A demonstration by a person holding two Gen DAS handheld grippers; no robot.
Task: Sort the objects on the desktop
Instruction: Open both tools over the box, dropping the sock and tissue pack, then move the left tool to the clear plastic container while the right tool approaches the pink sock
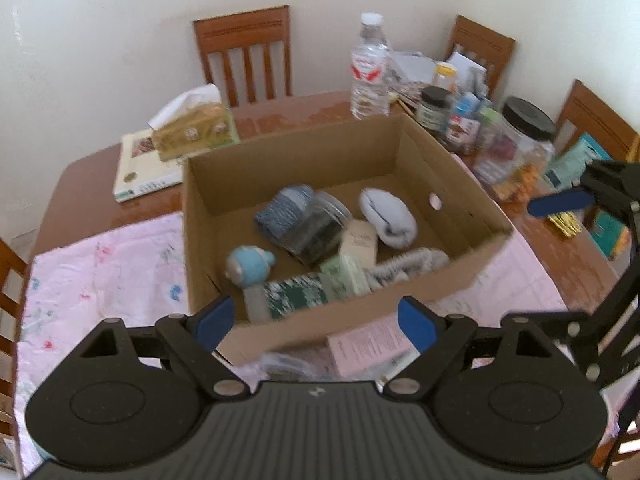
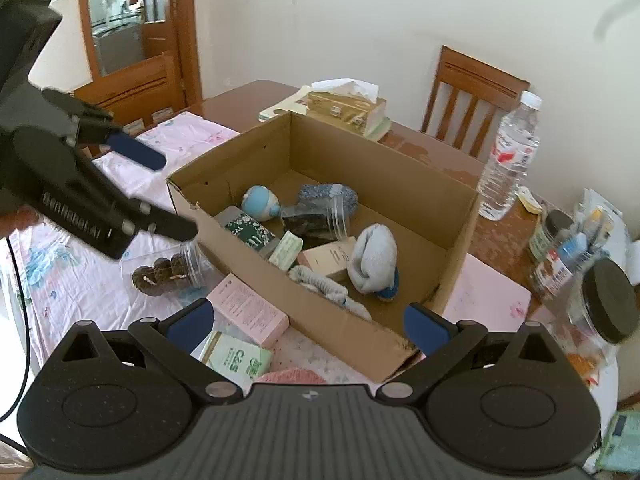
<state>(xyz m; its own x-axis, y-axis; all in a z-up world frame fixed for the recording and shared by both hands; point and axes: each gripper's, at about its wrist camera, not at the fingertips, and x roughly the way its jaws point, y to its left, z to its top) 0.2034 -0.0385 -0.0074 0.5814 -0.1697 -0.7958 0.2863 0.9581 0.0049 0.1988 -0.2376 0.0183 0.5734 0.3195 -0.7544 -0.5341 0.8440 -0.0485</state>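
Note:
An open cardboard box [image 1: 472, 216] [image 2: 440, 216] stands on a pink cloth in the middle of the table. Inside lie a pale blue sock [image 1: 390, 216] [image 2: 374, 258], a clear jar with dark contents [image 1: 320, 228] [image 2: 316, 220], a blue round toy [image 1: 248, 266] [image 2: 262, 202], a dark green pack [image 1: 296, 296] [image 2: 250, 232] and small cartons. My left gripper [image 1: 316, 320] hovers open above the box's near wall, nothing between its fingers. My right gripper [image 2: 312, 326] is open over the box's near right corner. On the cloth outside lie a pink carton [image 2: 248, 308], a green carton [image 2: 236, 360] and a clear jar of brown pieces [image 2: 168, 272].
A water bottle [image 1: 370, 68] [image 2: 508, 156], a tissue box [image 1: 192, 128] [image 2: 348, 108] on a book, and a crowd of jars [image 1: 516, 148] [image 2: 608, 304] and packets line the table's far and right sides. Wooden chairs [image 1: 246, 52] ring the table.

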